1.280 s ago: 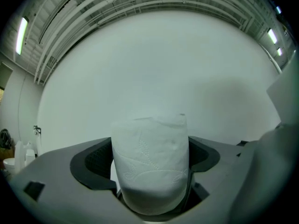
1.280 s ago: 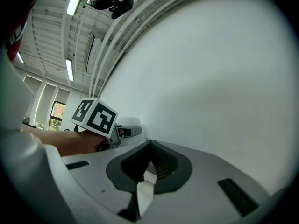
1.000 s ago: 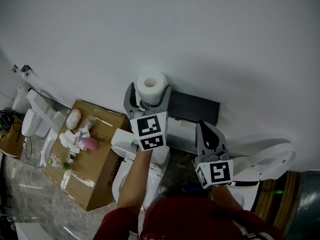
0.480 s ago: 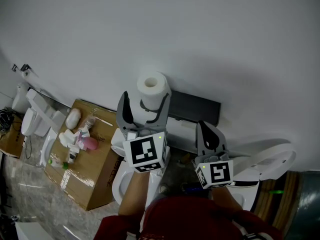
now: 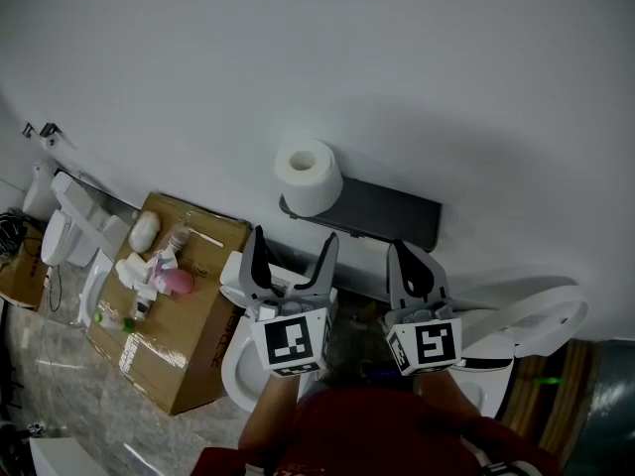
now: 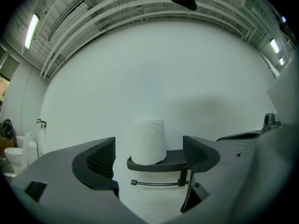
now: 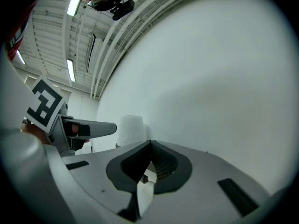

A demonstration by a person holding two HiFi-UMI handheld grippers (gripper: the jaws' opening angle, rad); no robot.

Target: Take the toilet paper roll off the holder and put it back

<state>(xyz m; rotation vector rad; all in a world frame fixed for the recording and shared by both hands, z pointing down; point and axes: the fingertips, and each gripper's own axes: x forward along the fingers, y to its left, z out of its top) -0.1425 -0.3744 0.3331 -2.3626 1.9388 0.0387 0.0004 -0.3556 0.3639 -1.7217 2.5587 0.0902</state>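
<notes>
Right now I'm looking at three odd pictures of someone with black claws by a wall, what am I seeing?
A person holds two two-jaw grippers; the marker cubes belong to them. One picture looks down from a head camera; the others ride on each gripper. The left gripper is open and empty, facing the toilet paper roll, which stands upright on the dark holder shelf on the wall. The right gripper is shut on nothing. A cardboard box with small items sits to the left.
</notes>
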